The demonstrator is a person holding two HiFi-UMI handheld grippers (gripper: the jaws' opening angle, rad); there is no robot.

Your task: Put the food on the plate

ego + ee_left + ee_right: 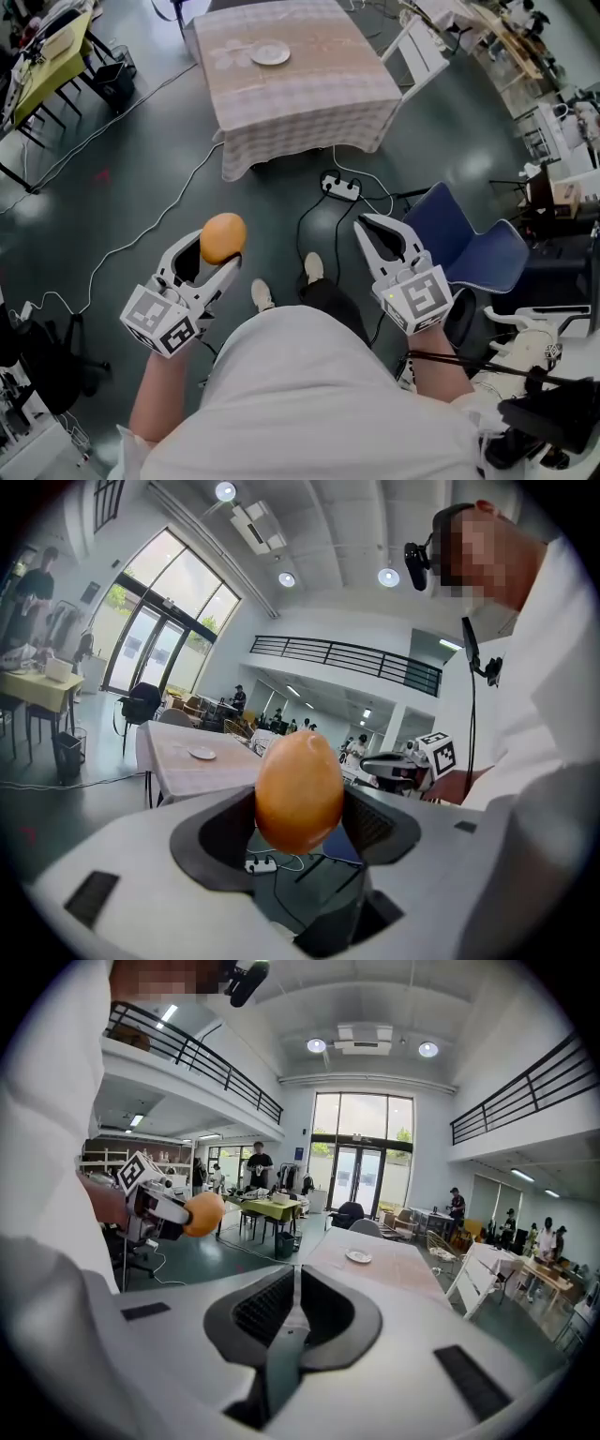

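We have the food [223, 237], an orange egg-shaped piece, clamped in the left tongs [214, 255]: jaws spread wide, pads pressing on both its sides, most of it sticking out above them. Right tongs [292, 1286] are fully closed with nothing between the jaws. We hold both out in front of us above the floor [141, 169], well apart. The plate [270, 53] sits on the cloth-covered surface [309, 94] ahead, well away from the food. A power strip [341, 187] lies on the floor between us and the surface, a blue chair [469, 248] near the right tongs
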